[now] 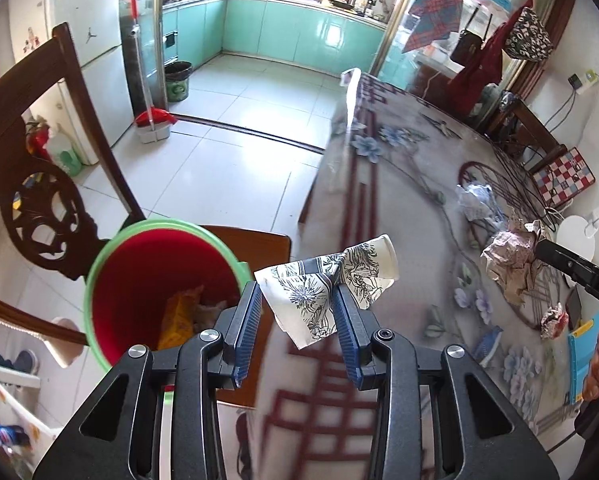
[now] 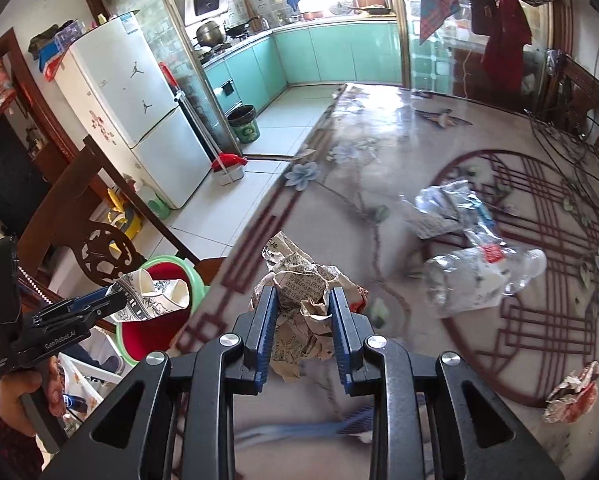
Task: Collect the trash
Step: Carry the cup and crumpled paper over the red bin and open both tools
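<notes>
**Crushed cup and paper ball held at the worktop edge**

A red bin with a green rim (image 1: 159, 292) is seen on a wooden chair (image 1: 59, 184), just left of and below the left tongs (image 1: 297, 300). Some yellow scrap is visible inside it. The left tongs are clamped on a flattened paper cup (image 1: 331, 284) printed with dark flowers, which is held in the air at the worktop (image 1: 399, 200) edge, beside the bin's rim.

To the right, the right tongs (image 2: 304, 312) are closed on a crumpled ball of printed paper (image 2: 299, 292), held above the patterned worktop. Ahead and to the right of them, a crushed clear bottle (image 2: 483, 280) and a wad of plastic wrap (image 2: 447, 208) are lying on the cloth. A small foil wrapper (image 2: 571, 392) is found farther right, well apart from the tongs.
</notes>
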The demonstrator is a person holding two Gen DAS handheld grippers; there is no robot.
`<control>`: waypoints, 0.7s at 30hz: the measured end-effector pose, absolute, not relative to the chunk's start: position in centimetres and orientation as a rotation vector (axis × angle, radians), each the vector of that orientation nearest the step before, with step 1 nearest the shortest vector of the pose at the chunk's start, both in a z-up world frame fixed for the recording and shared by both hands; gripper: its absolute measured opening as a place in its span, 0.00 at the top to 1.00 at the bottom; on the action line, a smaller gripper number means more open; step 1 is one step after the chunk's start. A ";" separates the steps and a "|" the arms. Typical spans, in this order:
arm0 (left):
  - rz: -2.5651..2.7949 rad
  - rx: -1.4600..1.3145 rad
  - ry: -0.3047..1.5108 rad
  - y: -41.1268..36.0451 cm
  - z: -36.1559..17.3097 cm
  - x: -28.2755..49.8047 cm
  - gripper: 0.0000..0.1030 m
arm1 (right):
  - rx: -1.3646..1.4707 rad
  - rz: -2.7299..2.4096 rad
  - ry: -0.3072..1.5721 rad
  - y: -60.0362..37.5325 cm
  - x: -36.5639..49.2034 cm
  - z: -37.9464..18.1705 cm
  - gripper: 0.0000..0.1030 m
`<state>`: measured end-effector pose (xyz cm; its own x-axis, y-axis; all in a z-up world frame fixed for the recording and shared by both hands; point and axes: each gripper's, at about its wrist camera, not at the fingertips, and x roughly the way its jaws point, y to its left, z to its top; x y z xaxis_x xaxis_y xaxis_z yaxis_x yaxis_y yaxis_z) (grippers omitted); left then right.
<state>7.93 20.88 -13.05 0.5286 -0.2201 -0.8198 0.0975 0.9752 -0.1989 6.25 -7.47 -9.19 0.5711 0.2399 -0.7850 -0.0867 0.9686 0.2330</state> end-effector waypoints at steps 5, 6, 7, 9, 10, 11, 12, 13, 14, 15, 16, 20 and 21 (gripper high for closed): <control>-0.157 -0.129 0.998 24.5 -13.6 8.7 0.66 | 0.167 0.225 0.956 -2.9 7.6 -9.5 0.77; -0.148 -0.136 0.999 25.4 -13.7 8.9 0.66 | 0.163 0.234 0.960 -1.9 7.9 -9.6 0.77; -0.141 -0.141 0.999 26.0 -13.8 9.1 0.66 | 0.157 0.244 0.965 -0.9 8.2 -9.7 0.77; -0.124 -0.154 1.000 27.4 -14.1 9.3 0.66 | 0.146 0.264 0.973 0.8 8.8 -9.9 0.77; -0.113 -0.160 1.002 28.2 -14.3 9.4 0.66 | 0.140 0.276 0.977 1.7 9.1 -10.0 0.77; -0.105 -0.162 1.004 28.7 -14.5 9.5 0.66 | 0.135 0.285 0.980 2.4 9.2 -10.1 0.77; -0.097 -0.164 1.006 29.2 -14.6 9.6 0.66 | 0.130 0.297 0.982 3.2 9.5 -10.3 0.77; -0.086 -0.166 1.010 29.9 -14.8 9.7 0.66 | 0.126 0.306 0.985 4.0 9.7 -10.4 0.77; -0.081 -0.168 1.013 30.3 -14.9 9.8 0.66 | 0.122 0.317 0.989 4.8 9.9 -10.6 0.77; -0.074 -0.170 1.017 30.8 -15.1 9.9 0.66 | 0.119 0.327 0.993 5.6 10.2 -10.9 0.77; -0.067 -0.172 1.019 31.3 -15.3 10.0 0.66 | 0.118 0.337 0.998 6.2 10.5 -11.2 0.77; -0.042 -0.174 1.039 32.9 -16.3 10.7 0.66 | 0.122 0.383 1.033 9.2 11.8 -12.5 0.77; -0.037 -0.177 1.044 33.2 -16.5 10.8 0.66 | 0.117 0.395 1.041 9.9 12.0 -12.8 0.77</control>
